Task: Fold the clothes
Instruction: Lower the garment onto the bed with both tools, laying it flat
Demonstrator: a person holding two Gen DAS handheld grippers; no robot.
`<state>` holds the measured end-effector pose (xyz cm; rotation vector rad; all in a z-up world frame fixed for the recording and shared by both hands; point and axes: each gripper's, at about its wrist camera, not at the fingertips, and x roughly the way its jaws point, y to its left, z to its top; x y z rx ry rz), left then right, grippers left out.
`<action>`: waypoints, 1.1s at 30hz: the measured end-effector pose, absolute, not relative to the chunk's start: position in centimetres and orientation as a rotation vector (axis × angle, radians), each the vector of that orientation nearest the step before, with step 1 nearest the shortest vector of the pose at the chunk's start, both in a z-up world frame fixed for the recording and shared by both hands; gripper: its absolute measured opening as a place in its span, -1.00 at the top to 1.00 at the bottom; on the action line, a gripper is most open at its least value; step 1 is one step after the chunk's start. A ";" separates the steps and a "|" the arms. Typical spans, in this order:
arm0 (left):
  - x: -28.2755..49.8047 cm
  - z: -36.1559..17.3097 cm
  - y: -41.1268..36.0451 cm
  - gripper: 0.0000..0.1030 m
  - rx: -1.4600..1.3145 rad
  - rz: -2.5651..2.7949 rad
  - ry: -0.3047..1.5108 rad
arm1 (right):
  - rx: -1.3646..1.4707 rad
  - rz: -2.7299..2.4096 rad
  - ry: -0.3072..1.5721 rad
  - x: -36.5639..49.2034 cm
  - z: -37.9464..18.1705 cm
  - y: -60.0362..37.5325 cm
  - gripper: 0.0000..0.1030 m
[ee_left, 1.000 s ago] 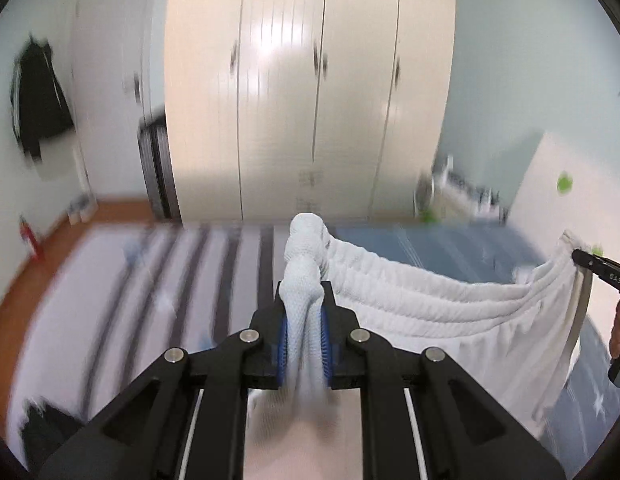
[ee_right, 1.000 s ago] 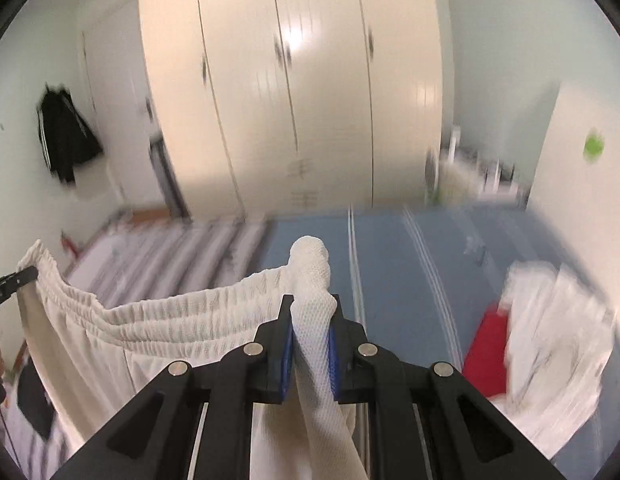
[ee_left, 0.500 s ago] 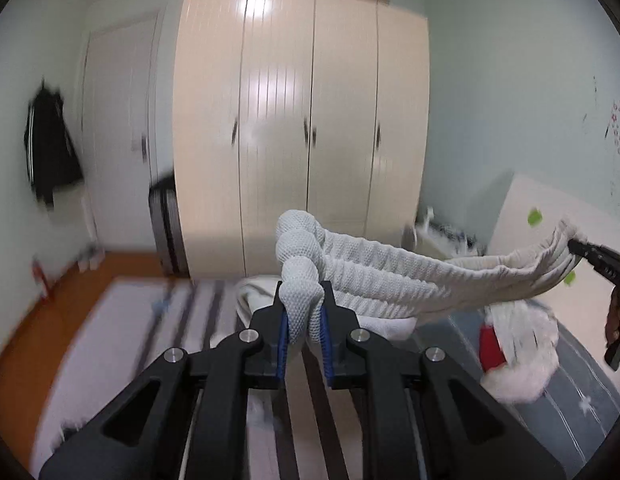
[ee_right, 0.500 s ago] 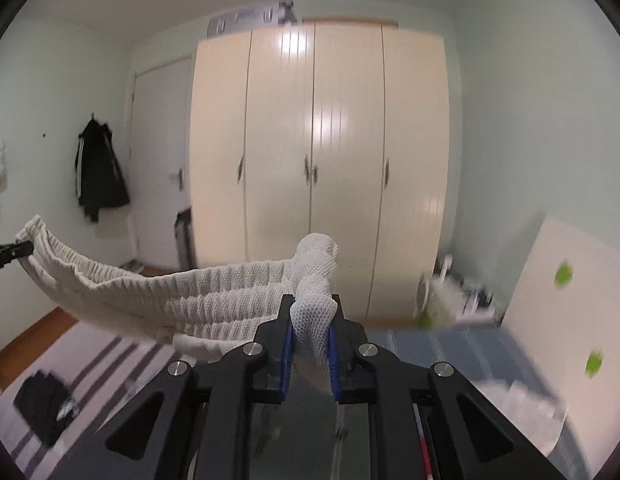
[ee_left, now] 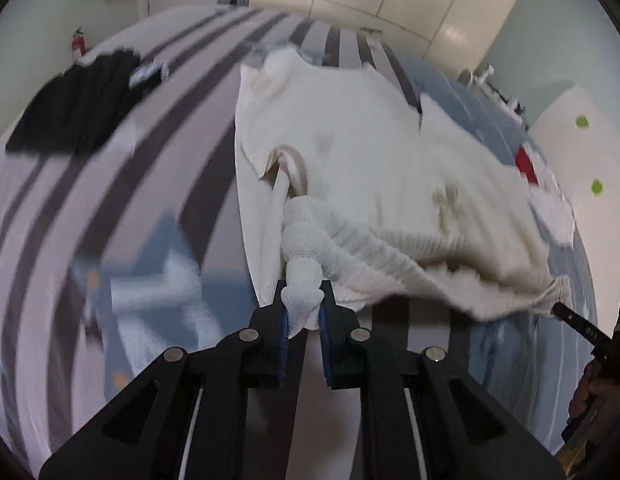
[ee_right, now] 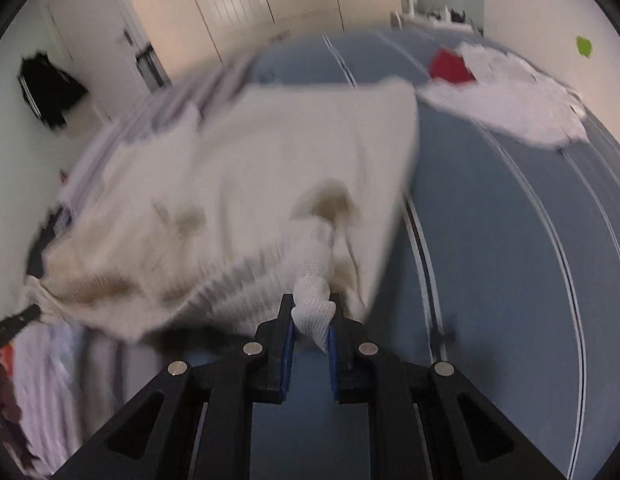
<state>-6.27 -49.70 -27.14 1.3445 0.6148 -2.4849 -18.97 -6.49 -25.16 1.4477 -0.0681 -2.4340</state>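
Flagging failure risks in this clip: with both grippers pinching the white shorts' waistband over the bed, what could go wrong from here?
1. The white shorts look billowed, with a pocket lining turned out, so they may land creased.
2. The left gripper and right gripper pinch only small waistband bunches; one could slip.
3. The shorts' far edge lies close to the white-and-red clothes pile and might overlap it.

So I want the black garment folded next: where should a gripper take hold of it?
Take the black garment by its near edge, coming down from above. It lies flat and spread on the striped bedspread, apart from the white shorts, so a pinched edge should lift cleanly. Its collar or hem is too blurred to pick out.
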 end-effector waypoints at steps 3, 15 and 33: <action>-3.2 -28.9 -48.6 0.79 1.384 -2.441 0.661 | 1.499 -2.418 -0.067 -16.1 -26.6 -5.1 0.76; 3.9 -29.5 -48.6 0.59 1.516 -2.259 0.701 | 1.639 -2.287 0.095 -12.1 -25.8 -1.8 0.60; -1.5 -29.8 -45.9 0.84 1.588 -2.388 0.516 | 1.634 -2.295 0.201 -15.5 -29.9 -6.5 0.85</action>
